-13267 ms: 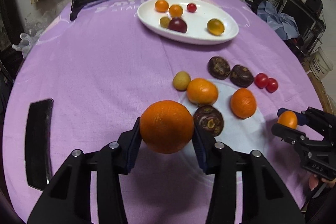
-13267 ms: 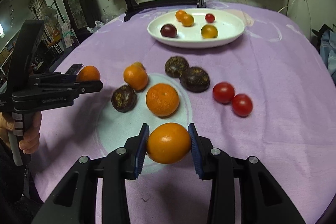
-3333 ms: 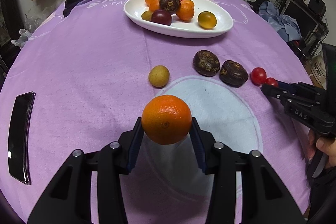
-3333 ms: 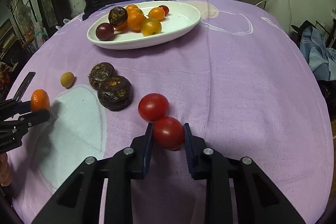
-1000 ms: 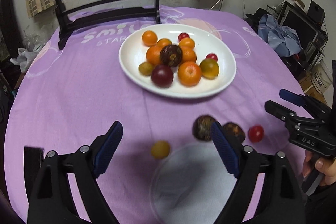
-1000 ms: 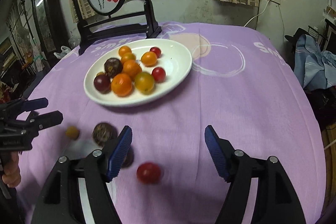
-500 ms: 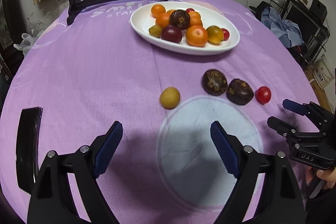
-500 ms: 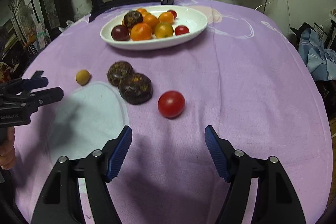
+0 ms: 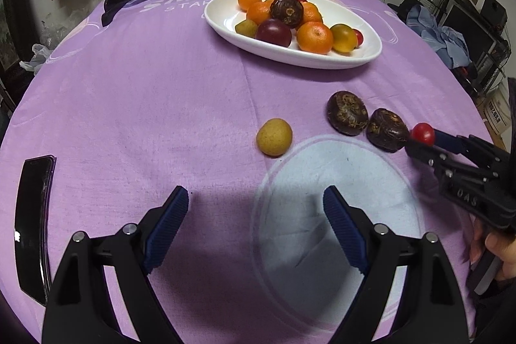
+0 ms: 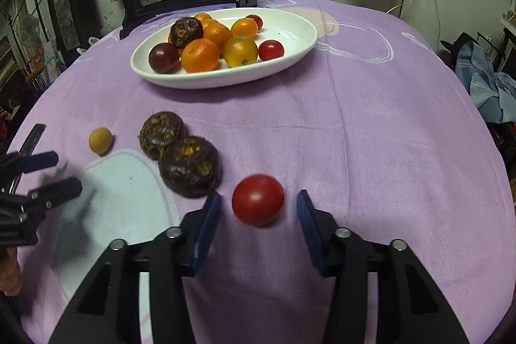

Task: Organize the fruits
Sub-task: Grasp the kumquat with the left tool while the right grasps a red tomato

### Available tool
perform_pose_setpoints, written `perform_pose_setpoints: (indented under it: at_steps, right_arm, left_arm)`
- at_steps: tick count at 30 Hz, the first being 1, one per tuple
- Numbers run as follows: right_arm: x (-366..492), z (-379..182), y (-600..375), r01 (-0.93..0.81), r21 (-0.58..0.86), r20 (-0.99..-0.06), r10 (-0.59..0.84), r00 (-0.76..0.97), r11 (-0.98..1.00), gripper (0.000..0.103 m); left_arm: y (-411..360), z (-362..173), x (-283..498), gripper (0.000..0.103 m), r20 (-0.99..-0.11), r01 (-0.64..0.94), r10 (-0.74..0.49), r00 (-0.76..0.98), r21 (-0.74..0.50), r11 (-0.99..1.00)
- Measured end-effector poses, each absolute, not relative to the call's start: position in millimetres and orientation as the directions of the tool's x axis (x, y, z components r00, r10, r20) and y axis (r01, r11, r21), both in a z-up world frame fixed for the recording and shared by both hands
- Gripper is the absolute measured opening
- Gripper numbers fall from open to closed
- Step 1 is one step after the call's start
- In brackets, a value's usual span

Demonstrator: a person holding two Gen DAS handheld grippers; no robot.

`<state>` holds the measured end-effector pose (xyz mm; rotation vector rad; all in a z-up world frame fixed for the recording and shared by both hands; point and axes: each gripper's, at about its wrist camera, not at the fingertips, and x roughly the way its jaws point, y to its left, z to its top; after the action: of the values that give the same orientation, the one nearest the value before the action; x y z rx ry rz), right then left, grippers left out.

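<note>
A small, glossy, round red tomato (image 10: 258, 199) is lying on the purple-clothed bench (image 10: 371, 134), in the lower middle of the right wrist view. It is sitting between the blue pads of the right hand-held gripper (image 10: 258, 211), whose jaws are closing around it; a narrow gap is showing on each side, so the pads are not pressing it. Just to the upper left of it, two dark brown, rough-skinned round fruits (image 10: 190, 165) are lying touching each other, and a small yellow round fruit (image 10: 101, 140) is resting farther left. In the upper middle, a white oval plate (image 10: 290, 31) is holding oranges, a dark plum, a yellow fruit, a brown fruit and small red tomatoes.

The left wrist view is showing the left hand-held gripper (image 9: 254, 224) standing wide with nothing between its pads, low over a pale blue circle printed on the cloth (image 9: 335, 199). Only this view is showing a black phone-like slab (image 9: 34, 221) at the left edge and bare fingers (image 9: 496, 250) gripping the right tool's handle at the lower right. Here the tomato appears tiny at the right, at that tool's tips.
</note>
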<state>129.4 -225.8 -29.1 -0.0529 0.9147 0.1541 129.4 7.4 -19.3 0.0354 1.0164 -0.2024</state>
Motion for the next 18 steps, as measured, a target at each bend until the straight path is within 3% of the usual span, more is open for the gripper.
perform_pose_setpoints:
  at_steps: [1, 11, 18]
  right_arm:
    - [132.0, -29.1, -227.0, -0.151, 0.034, -0.791, 0.119, 0.6, 0.988, 0.031]
    - [123.0, -23.3, -238.9, -0.168, 0.15, -0.754, 0.223, 0.618, 0.974, 0.03]
    - [116.7, -21.0, -229.1, -0.219, 0.126, -0.755, 0.236, 0.612, 0.968, 0.031]
  left_arm:
    - [7.3, -20.1, 129.2, 0.084, -0.848, 0.184, -0.15, 0.508, -0.064, 0.981]
    - [2.3, -23.5, 135.3, 0.083, -0.859, 0.162, -0.102, 0.502, -0.022, 0.987]
    - [-14.9, -29.1, 157.6, 0.066, -0.873, 0.162, -0.074, 0.483, 0.005, 0.987]
